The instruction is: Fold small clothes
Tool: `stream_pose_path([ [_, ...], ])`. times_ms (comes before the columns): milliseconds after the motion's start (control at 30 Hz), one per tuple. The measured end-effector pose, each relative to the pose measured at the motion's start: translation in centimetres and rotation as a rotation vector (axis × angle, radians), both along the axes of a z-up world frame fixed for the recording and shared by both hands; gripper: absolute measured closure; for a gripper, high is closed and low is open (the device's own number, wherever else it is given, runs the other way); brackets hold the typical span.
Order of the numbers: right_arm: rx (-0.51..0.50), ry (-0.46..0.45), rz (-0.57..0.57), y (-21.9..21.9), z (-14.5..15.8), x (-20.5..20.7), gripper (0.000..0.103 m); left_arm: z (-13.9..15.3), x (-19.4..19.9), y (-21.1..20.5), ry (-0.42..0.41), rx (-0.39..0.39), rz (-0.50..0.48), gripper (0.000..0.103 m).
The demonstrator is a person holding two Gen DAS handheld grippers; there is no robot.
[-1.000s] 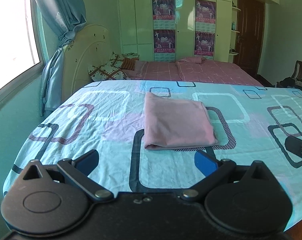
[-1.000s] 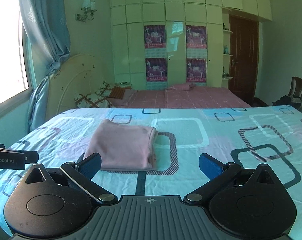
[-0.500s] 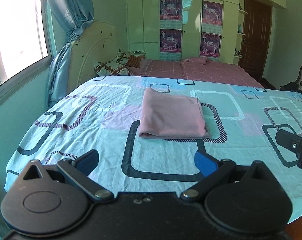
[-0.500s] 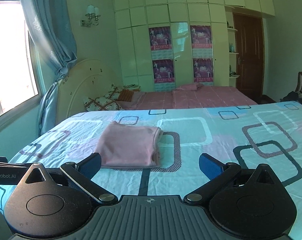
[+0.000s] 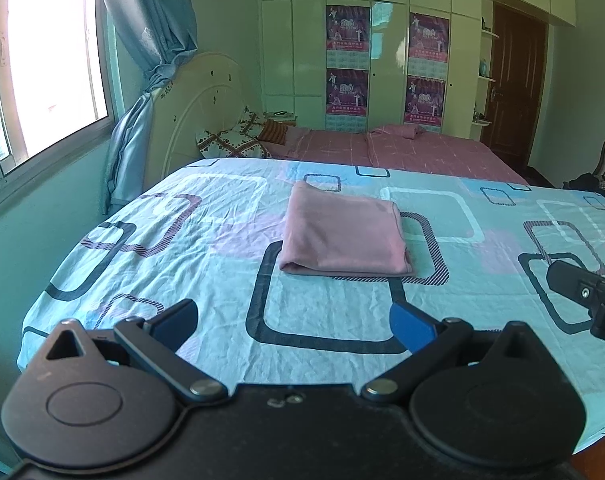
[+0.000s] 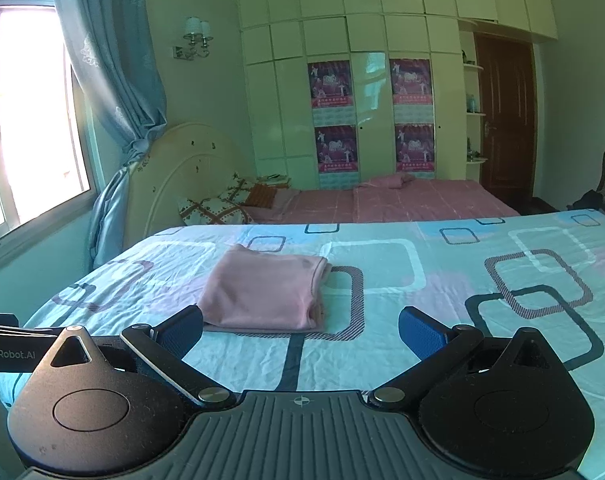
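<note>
A folded pink cloth lay flat on the patterned sheet, its long axis running away toward the far bed. Both the left gripper and the right gripper hovered before it, fingers spread, holding nothing.

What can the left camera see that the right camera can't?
Only the left wrist view shows the right gripper's black body poking in at its right edge. Only the right wrist view shows the layered open edges of the pink folded cloth on its right side, plus part of the left gripper's body, with lettering, at its left edge. Both show the cloth lying flat on the patterned sheet, the pillows and each camera's own open, empty gripper.
</note>
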State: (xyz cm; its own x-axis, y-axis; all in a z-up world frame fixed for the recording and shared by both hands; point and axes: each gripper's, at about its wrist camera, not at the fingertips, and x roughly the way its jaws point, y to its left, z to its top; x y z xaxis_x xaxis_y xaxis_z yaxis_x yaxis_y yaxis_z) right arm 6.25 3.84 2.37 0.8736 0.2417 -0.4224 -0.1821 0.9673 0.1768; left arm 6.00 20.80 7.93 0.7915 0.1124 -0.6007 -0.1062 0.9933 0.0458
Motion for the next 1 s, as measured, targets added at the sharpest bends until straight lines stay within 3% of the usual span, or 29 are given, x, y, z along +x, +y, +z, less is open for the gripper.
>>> stream_pose_path([
  [1000, -0.011, -0.018, 0.002, 0.4, 0.4, -1.6, 0.000, 0.4, -1.5, 0.4, -0.021, 0.002, 0.002, 0.002],
])
